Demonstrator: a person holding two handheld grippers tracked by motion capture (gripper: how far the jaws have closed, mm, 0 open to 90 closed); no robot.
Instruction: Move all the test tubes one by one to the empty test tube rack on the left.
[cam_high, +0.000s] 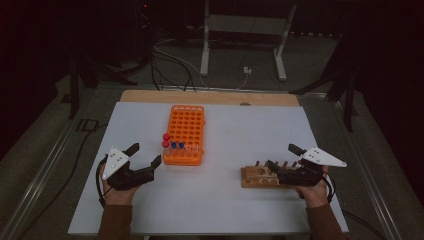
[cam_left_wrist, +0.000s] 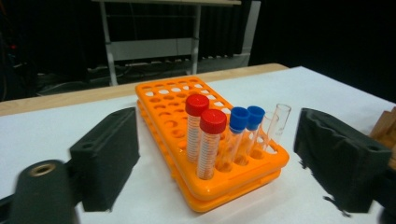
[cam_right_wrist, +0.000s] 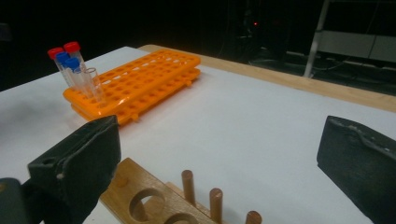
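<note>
Black jaws of the left gripper (cam_left_wrist: 215, 158) stand wide apart with nothing gripped; the orange rack (cam_left_wrist: 261, 161) sits just beyond them, its red-capped tubes (cam_left_wrist: 212, 122), blue-capped tubes (cam_left_wrist: 239, 119) and clear tubes (cam_left_wrist: 281, 114) upright in its near row. From above, that rack (cam_high: 186, 131) lies at two o'clock from the left gripper (cam_high: 146, 155), apart from it. At the right gripper (cam_high: 281, 157), jaws likewise released, a wooden stand (cam_high: 250, 178) rests under them on the white table (cam_high: 240, 200).

wooden rack (cam_right_wrist: 154, 200) cut off (bottom edge)
</note>
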